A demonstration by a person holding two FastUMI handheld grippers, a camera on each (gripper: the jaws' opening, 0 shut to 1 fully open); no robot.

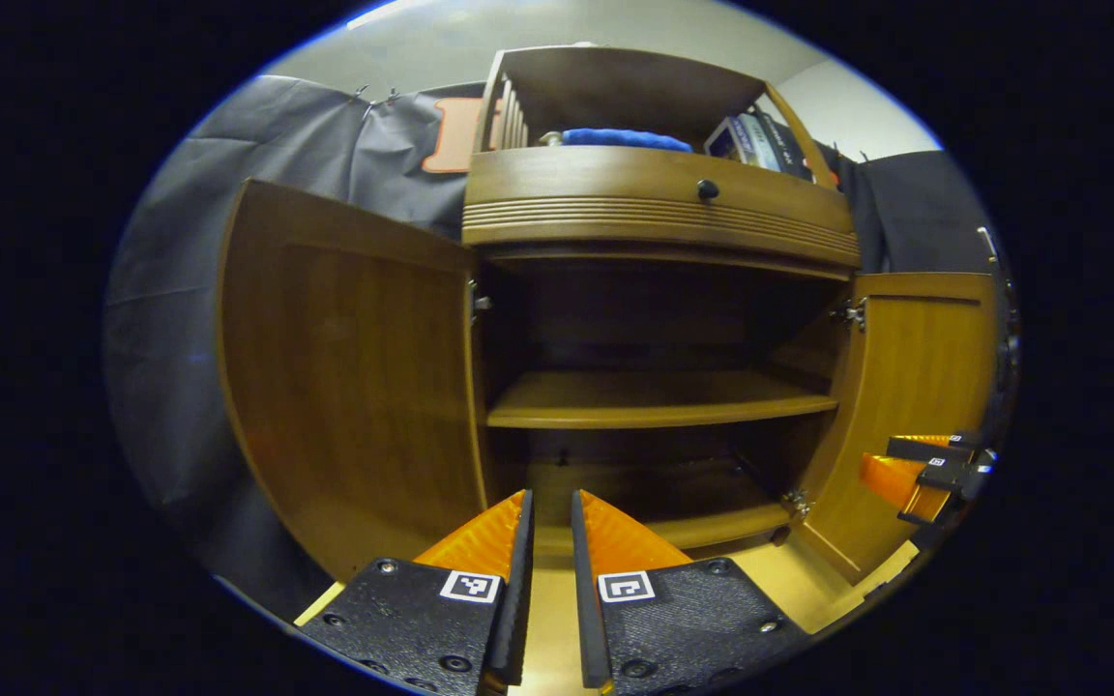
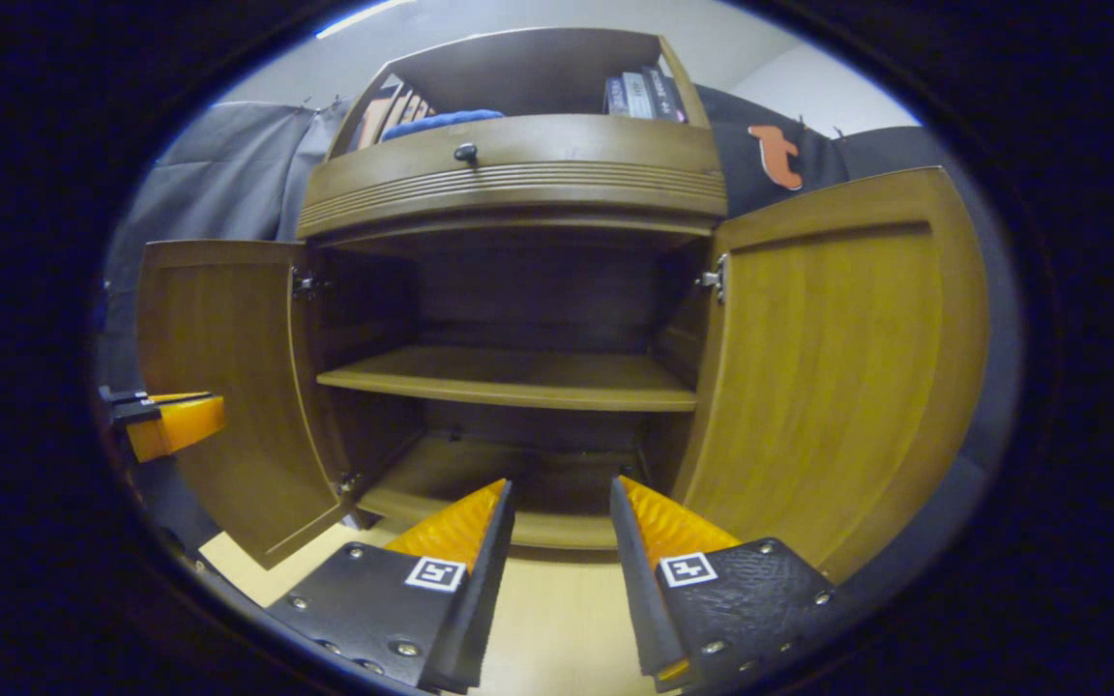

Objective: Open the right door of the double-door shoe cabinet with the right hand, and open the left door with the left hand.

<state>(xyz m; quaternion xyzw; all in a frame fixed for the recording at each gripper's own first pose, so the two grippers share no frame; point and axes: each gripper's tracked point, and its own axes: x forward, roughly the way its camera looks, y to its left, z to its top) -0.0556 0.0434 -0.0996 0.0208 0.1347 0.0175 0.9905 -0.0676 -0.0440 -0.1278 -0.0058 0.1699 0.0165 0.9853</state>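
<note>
Cabinet stands ahead of both grippers w/ both doors swung wide. Left gripper: jaws slightly apart, holding nothing, left door beside. Right gripper: jaws wider apart, right door alongside. Right gripper view catches books up top.

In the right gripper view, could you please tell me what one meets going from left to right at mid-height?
Left gripper → open left door → middle shelf inside the cabinet → open right door.
</note>
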